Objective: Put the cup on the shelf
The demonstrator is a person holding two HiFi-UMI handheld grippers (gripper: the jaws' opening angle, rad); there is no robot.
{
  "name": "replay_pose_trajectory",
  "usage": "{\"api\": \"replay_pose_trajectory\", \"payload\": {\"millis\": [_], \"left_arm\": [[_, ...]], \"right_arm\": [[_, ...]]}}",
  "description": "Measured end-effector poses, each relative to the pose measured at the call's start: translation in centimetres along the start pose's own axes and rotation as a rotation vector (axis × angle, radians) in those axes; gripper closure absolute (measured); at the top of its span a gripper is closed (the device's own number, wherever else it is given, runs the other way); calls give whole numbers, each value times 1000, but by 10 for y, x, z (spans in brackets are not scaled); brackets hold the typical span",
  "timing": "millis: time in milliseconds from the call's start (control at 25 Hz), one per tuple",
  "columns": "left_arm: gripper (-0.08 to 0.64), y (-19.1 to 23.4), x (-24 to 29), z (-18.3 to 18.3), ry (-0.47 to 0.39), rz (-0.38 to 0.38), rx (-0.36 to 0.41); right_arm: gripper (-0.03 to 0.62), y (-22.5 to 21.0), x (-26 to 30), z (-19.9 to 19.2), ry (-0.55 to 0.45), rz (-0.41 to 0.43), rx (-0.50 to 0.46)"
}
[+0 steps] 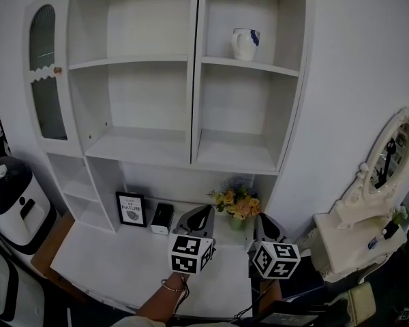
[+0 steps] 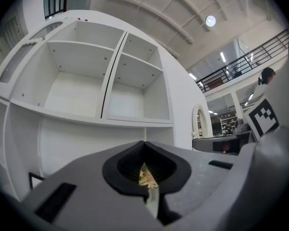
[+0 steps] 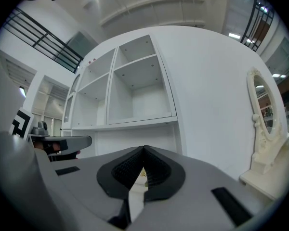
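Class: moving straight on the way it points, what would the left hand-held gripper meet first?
Probably the flowers, seen dead ahead of the left hand-held gripper; depth is unclear.

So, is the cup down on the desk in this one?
No, the head view shows the cup standing on the top right shelf, well above the desk.

Dim, even light falls from round ceiling lamps [image 2: 210,20]; the white shelf [image 1: 191,67] looks grey, softly shadowed, its edges bowed.
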State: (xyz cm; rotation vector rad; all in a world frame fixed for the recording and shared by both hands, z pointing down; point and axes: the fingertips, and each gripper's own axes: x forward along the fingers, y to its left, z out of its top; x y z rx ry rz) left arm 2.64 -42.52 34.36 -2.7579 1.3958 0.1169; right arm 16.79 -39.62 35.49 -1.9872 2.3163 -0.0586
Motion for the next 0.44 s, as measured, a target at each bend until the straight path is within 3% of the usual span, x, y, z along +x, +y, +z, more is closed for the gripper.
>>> {"api": "replay_pose_trajectory", "payload": {"millis": [440], "left_arm": [[552,1,6,-5,13,-14,6]], "right_arm": [[571,6,5,-2,-5,9,-9]]}}
